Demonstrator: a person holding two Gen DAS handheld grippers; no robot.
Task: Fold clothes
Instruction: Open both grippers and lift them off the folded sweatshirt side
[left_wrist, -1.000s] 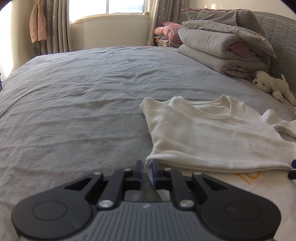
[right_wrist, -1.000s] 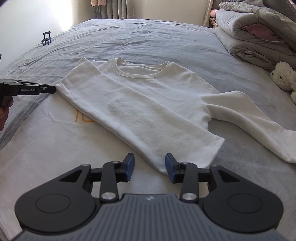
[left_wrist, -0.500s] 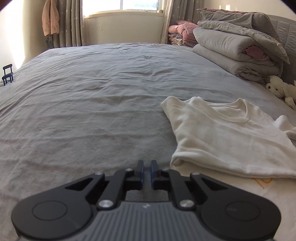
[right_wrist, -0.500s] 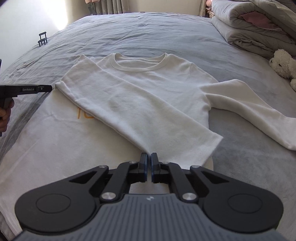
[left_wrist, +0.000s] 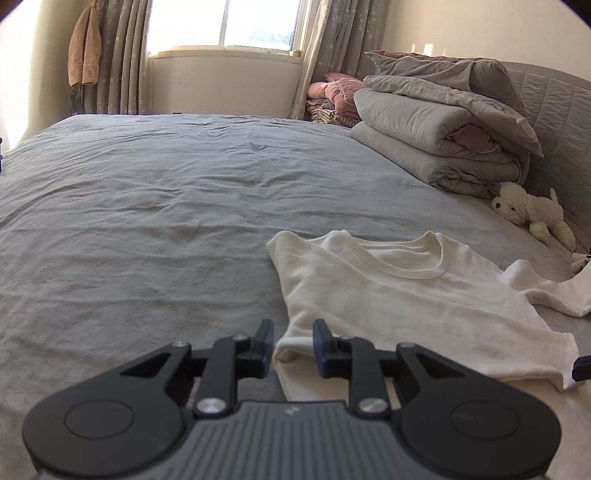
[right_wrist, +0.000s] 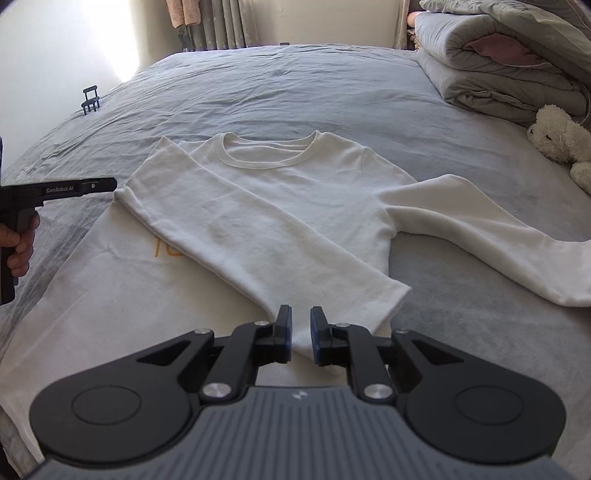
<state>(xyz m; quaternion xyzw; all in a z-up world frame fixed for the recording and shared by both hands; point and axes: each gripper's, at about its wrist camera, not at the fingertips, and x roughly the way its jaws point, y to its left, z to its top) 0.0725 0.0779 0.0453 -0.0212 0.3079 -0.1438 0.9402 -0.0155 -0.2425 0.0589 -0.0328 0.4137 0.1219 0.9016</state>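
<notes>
- Lying front-up on the grey bed (right_wrist: 295, 81), the white long-sleeved shirt (right_wrist: 280, 206) has one sleeve folded across its body; the other sleeve (right_wrist: 480, 236) trails out toward the plush toy (right_wrist: 557, 140).
- Left hand-held gripper (left_wrist: 293, 347): jaws parted around the folded edge, clamping nothing. Closing too shallowly could pinch only the top layer, and the fold would peel apart when lifted.
- Right hand-held gripper (right_wrist: 301, 334): jaws slightly apart over the folded-over cuff, nothing pinched. A tug here could drag the sleeve off its fold.
- Beneath lies another white garment with orange print (right_wrist: 162, 251); a deep bite could catch it too.
</notes>
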